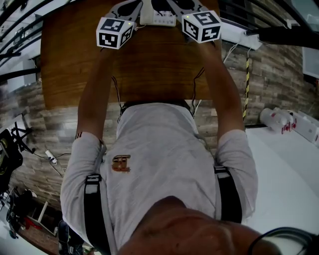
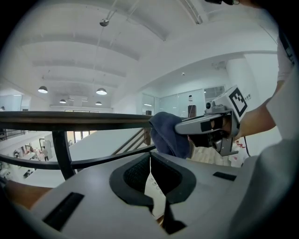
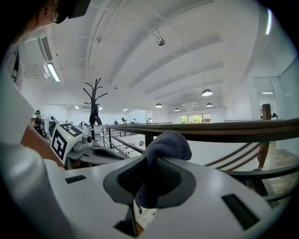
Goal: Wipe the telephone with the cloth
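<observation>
The white telephone lies at the wooden table's far edge, between my two grippers. My left gripper is just left of it, jaws shut with nothing held; a strip of the keypad shows under them. My right gripper is just right of the phone, shut on a dark blue cloth that bunches above its jaws and hangs between them. The left gripper view shows that cloth in the right gripper, close ahead. A bit of telephone shows under the right jaws.
A dark railing runs behind the table, over a large hall below. Cables hang down the table's near edge. White bottles lie on the floor at the right. The person's torso fills the lower head view.
</observation>
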Demonstrator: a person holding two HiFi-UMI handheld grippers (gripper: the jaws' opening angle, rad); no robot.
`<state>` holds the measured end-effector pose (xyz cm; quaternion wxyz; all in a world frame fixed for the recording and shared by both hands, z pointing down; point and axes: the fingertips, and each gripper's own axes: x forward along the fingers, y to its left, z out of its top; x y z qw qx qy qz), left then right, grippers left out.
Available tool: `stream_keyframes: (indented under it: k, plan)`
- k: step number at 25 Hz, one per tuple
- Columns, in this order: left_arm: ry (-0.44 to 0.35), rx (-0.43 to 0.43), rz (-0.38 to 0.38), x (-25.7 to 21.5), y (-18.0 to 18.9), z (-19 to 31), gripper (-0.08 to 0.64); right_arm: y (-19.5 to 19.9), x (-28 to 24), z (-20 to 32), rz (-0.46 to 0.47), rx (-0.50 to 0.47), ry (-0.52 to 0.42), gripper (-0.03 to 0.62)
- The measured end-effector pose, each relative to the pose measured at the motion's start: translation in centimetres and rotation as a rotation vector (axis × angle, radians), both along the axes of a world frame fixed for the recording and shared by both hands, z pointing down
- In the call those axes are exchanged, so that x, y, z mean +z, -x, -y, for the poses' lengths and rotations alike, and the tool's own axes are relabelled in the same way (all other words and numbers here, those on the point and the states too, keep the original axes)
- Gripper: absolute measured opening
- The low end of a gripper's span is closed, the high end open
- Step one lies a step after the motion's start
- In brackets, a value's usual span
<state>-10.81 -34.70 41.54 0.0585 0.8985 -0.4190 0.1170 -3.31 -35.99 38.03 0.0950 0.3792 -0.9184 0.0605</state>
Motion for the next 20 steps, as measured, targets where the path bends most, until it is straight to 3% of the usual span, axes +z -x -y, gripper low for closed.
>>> stream_keyframes:
  k: [20]
  plan:
    - [0.246, -0.097, 0.123, 9.0, 0.3, 7.1, 0.025, 1.3, 7.2, 9.6, -0.086, -0.093, 0.244, 0.072]
